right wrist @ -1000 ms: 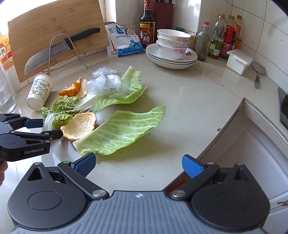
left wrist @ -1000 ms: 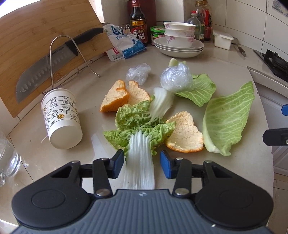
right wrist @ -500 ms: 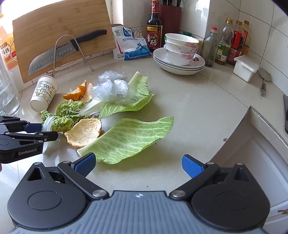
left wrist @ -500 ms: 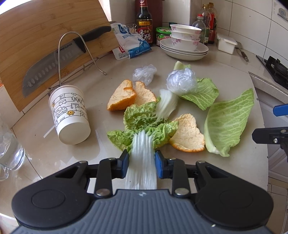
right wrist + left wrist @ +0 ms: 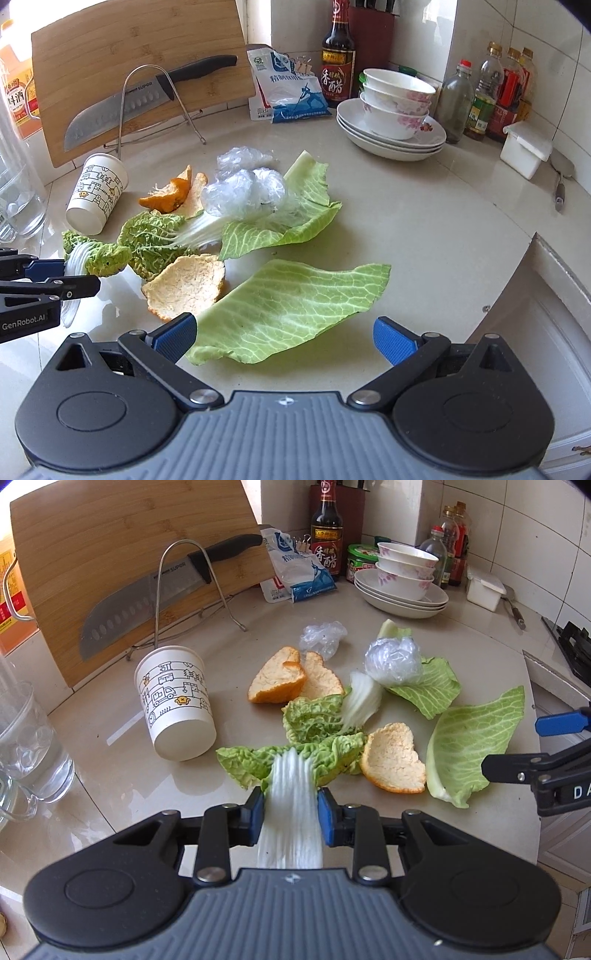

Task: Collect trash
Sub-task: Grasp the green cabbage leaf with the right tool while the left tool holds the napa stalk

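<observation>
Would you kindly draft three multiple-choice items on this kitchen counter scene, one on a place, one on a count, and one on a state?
1. Where does the crumpled plastic wrap ball lie?
A. inside the paper cup
B. on a flat cabbage leaf
C. in the top bowl

2. How many bowls are in the bowl stack on the plates?
A. one
B. five
C. three

3. What is the left gripper doing?
A. clamping the white stalk of the napa cabbage leaf
B. standing open above the knife
C. gripping the paper cup

Answers:
1. B: the wrap rests on the far flat cabbage leaf, apart from the overturned paper cup.
2. C: three rims show one above another.
3. A: both pads press the napa cabbage leaf stalk, while the right gripper is spread open over another leaf.
</observation>
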The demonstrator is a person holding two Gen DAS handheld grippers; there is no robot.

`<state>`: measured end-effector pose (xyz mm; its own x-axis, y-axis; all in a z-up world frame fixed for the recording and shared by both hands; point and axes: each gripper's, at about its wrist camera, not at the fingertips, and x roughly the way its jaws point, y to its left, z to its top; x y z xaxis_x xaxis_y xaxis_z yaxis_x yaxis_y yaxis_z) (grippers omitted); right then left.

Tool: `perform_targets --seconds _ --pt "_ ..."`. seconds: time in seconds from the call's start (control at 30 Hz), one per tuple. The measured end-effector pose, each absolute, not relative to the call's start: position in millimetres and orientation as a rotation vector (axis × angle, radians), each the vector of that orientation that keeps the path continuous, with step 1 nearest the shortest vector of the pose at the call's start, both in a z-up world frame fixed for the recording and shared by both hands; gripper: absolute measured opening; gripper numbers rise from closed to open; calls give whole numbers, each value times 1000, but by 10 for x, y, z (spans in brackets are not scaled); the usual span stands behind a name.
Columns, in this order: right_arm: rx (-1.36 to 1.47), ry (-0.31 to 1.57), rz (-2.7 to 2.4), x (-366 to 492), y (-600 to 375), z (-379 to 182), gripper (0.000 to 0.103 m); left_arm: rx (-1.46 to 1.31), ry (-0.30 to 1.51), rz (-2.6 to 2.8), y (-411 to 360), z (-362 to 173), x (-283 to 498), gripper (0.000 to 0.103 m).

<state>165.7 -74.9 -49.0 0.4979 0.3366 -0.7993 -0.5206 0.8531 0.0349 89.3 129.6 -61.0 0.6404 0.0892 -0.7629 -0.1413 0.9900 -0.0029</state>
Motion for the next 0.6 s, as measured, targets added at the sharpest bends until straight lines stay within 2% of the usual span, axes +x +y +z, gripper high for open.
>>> perform_targets --seconds 0.2,0.47,0.5,0.6 --pt "-229 955 565 1630 -619 -573 103 -74 859 140 1308 -587 882 29" --pt "-364 821 725 1333 -421 -525 103 -79 860 141 1316 -581 879 29" --pt "-387 809 747 1307 -382 -555 100 -79 862 140 1313 -586 881 29" --pt "-506 780 764 1256 -228 -698 80 -81 867 136 1309 -597 893 29"
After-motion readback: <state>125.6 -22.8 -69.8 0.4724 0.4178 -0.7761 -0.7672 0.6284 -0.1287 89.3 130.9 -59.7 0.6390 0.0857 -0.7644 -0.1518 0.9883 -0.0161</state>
